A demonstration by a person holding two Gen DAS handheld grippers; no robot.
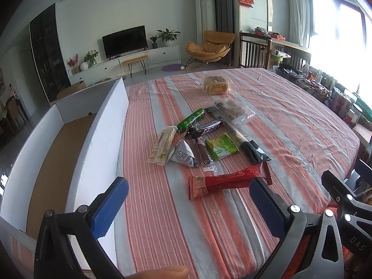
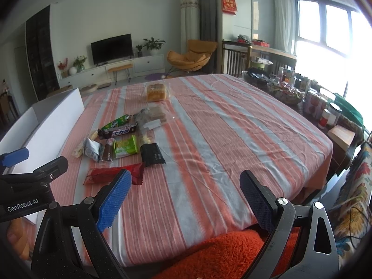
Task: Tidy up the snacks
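Several snack packets lie in a loose heap on the striped tablecloth [image 1: 290, 121]: a red bar [image 1: 227, 182], a black pack [image 1: 254, 152], a green pack [image 1: 222, 148], a dark chocolate bar [image 1: 203, 129], a green sausage [image 1: 191, 119] and a wrapped bread loaf [image 1: 215, 84] farther back. A white open box [image 1: 102, 137] with a brown floor stands at the table's left. My left gripper [image 1: 188, 207] is open and empty, just short of the red bar. My right gripper [image 2: 186, 197] is open and empty over bare cloth, right of the red bar [image 2: 116, 174].
Baskets, jars and cans [image 2: 325, 111] crowd a side surface beyond the table's right edge. An orange fuzzy cushion [image 2: 220, 251] lies at the near edge. A TV, plants and an orange chair [image 2: 190, 55] stand far behind.
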